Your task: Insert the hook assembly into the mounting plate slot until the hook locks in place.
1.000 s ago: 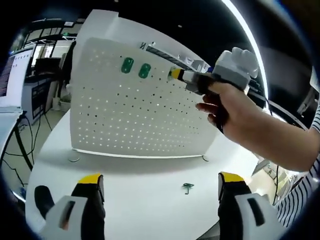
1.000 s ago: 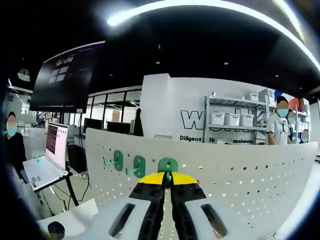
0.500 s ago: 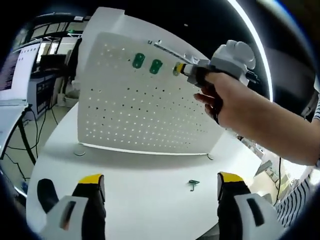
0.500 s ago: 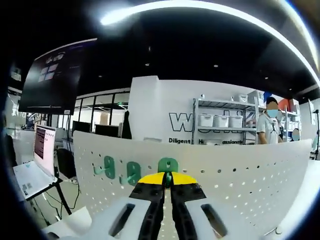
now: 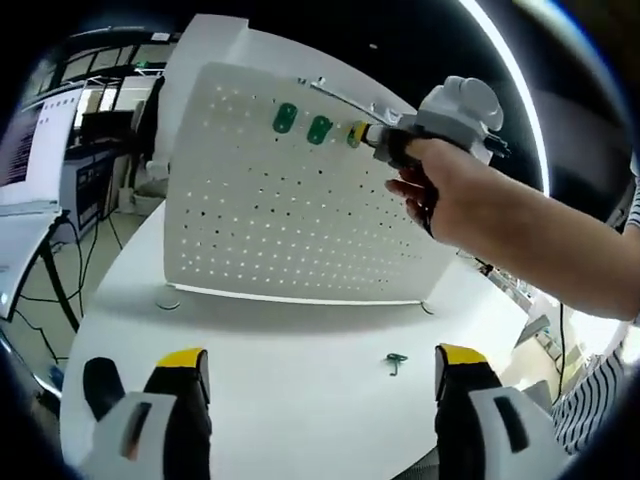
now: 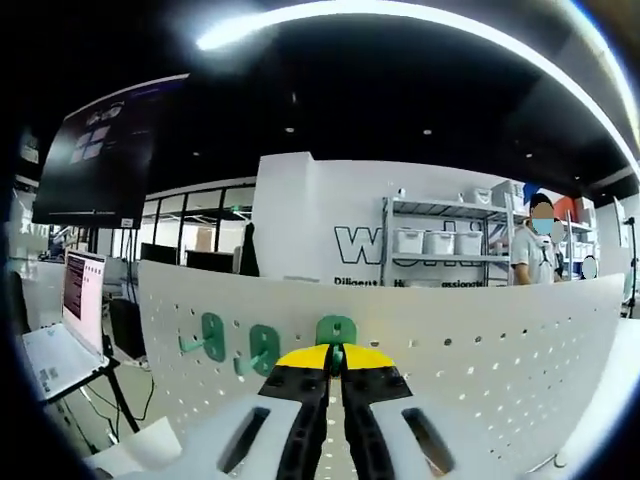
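Right gripper view: the right gripper [image 6: 336,372] has its yellow-tipped jaws pinched together on a green hook [image 6: 336,333], whose rounded back plate stands directly ahead of the tips, at or against the face of the white pegboard [image 6: 480,345] near its top edge. Whether the pegs have entered the holes cannot be told. The hook's stem runs along the jaw line, square to the board, so I judge the remaining move to be a straight push forward. Two more green hooks [image 6: 212,336] [image 6: 263,346] are seated in the same row to the left of the held one.

Left gripper view: the left gripper [image 5: 322,392] hangs low over the white table [image 5: 280,340], jaws wide apart and empty, well apart from the board. A spare green hook [image 5: 396,362] lies loose on the table between the jaws and the board's foot. The right gripper [image 5: 366,137] is the nearer.

The board is a rigid, matt sheet with regular round perforations; the hooks look like smooth moulded plastic.
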